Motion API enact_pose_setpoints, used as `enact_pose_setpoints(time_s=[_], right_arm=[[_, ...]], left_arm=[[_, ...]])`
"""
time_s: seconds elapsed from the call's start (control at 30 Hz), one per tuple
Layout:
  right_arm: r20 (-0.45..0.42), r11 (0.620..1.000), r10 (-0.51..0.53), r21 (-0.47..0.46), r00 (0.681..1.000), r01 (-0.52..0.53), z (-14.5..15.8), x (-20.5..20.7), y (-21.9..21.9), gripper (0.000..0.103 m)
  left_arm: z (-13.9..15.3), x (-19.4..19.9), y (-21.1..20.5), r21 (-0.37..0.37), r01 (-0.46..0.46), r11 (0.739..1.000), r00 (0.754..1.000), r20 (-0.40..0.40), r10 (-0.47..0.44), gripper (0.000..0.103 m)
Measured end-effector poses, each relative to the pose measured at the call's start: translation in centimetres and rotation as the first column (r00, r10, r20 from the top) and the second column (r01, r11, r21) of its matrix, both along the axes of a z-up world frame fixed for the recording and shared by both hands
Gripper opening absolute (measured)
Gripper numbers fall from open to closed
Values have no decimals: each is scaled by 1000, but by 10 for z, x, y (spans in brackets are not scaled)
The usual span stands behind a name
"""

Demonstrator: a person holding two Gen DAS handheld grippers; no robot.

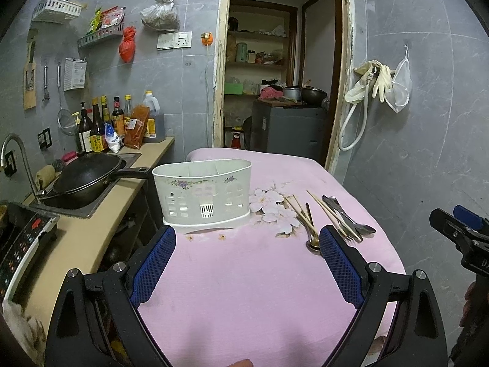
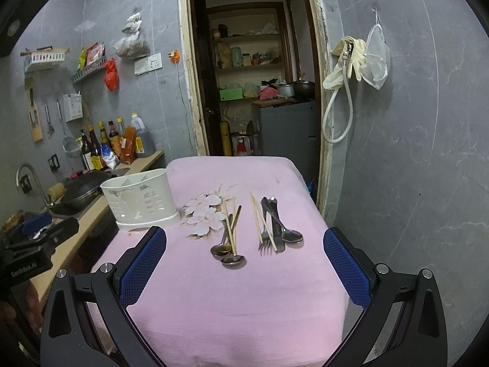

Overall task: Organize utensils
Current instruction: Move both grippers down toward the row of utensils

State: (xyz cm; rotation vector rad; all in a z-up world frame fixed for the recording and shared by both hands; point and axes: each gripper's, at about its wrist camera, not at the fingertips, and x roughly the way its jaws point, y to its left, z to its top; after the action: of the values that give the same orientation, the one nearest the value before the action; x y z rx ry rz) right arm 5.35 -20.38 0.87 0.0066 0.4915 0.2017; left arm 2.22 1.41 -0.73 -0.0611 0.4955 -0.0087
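We hold both grippers above the near edge of the pink cloth (image 2: pixel 232 305) on the counter; the left gripper (image 1: pixel 247 241) has its jaws spread wide and empty, with the white holder (image 1: pixel 203 197) just beyond them, toward the left jaw; the right gripper (image 2: pixel 244 241) is likewise released, the spoons (image 2: pixel 227 249), chopsticks (image 2: pixel 262 221) and fork (image 2: pixel 266 229) lying loose ahead, between its jaws.
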Motion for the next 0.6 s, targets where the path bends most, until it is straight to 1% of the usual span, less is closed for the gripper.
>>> enact_pose_setpoints(time_s=[0.1, 0.2, 0.27, 0.37, 0.5, 0.6], right_arm=[[20, 1000, -30, -8, 999, 30, 4, 3, 3, 103], [35, 998, -55, -35, 998, 56, 9, 11, 5, 103], [55, 996, -73, -53, 996, 76, 12, 17, 6, 103], [52, 995, -70, -61, 996, 74, 13, 33, 4, 103], [58, 996, -66, -51, 996, 69, 11, 56, -5, 103], [49, 997, -41, -56, 998, 44, 5, 81, -12, 103]], left_arm=[[3, 12, 2, 12, 11, 1000, 1000, 7, -11, 92], [6, 24, 2, 10, 23, 1000, 1000, 16, -24, 92], [8, 34, -1, 15, 28, 999, 999, 39, -29, 92], [10, 48, -5, 24, 32, 999, 997, 63, -33, 92], [8, 74, -12, 25, 22, 999, 998, 61, -23, 92], [3, 96, -17, 19, 14, 1000, 998, 55, -15, 92]])
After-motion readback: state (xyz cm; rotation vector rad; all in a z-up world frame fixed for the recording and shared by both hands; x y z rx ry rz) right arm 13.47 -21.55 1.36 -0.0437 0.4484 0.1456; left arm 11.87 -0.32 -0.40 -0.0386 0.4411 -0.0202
